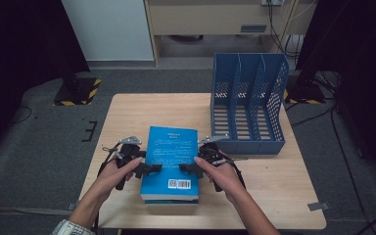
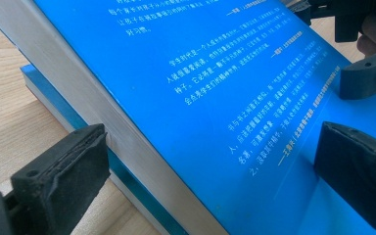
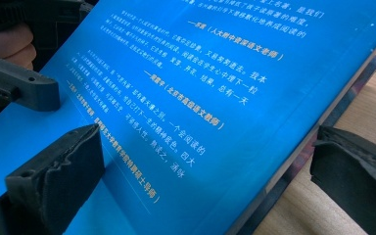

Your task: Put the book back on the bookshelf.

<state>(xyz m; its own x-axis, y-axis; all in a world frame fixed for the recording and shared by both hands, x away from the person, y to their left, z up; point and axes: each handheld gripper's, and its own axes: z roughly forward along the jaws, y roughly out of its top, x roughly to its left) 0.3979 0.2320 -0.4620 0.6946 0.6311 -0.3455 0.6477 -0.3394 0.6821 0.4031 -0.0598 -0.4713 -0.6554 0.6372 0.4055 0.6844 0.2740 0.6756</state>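
- The blue book (image 1: 170, 164) lies flat at the near middle of the table (image 1: 127, 117), on top of a second book (image 2: 54, 95) whose edge shows beneath it; the blue file rack (image 1: 247, 105) stands at the far right.
- The left tool (image 1: 149, 169) straddles the book's left edge, jaws wide: one on the cover, one beside the page block, not pressing.
- The right tool (image 1: 186, 168) straddles the right edge the same way, jaws fully apart, gripping nothing.
- To do this well, I judge each lower jaw should slip between the two books, so only the top one is caught.
- Close both tools evenly, then lift level; an uneven grip could let the cover flap open.
- The rack's slots look a likely destination.
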